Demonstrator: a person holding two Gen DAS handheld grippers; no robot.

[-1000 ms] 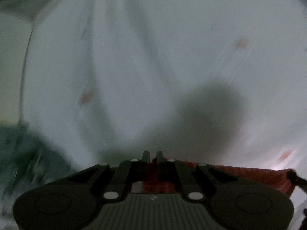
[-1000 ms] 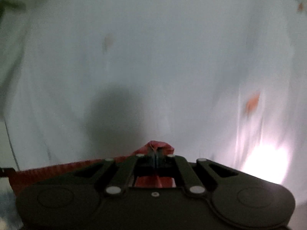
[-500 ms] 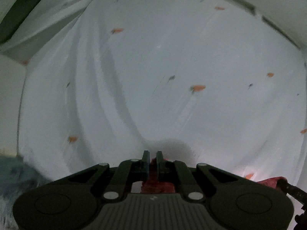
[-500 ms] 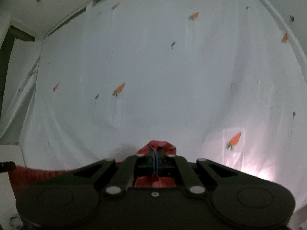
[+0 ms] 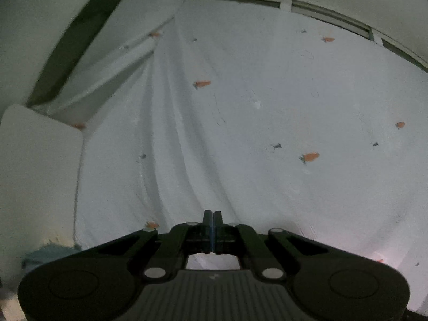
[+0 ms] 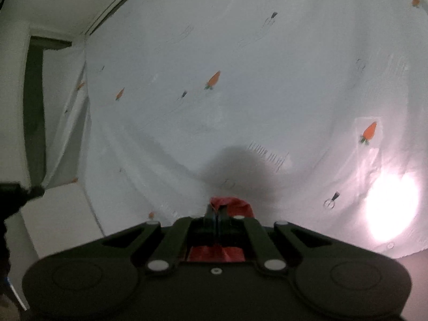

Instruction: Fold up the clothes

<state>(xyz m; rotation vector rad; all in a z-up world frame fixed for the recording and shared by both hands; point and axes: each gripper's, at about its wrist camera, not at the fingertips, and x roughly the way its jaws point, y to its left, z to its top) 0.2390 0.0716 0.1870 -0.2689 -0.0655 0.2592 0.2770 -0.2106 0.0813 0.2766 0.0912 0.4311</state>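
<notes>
Facing a white carrot-print curtain [image 6: 240,80], the right hand-held gripper [image 6: 215,214] pinches red cloth [image 6: 232,204]; the left hand-held gripper [image 5: 212,218] is closed, empty

No word, number, brand or label can be read in either view. The white sheet [image 6: 240,93] carries only printed pictures: small orange carrots [image 6: 213,79] and tiny dark marks, none of them letters. A faint row of short dark strokes [image 6: 267,155] shows on the sheet in the right wrist view, perhaps print showing through, but it is too blurred to read. A small pale mark [image 5: 213,276] on the left hand-held gripper's ribbed body is too tiny to make out.
</notes>
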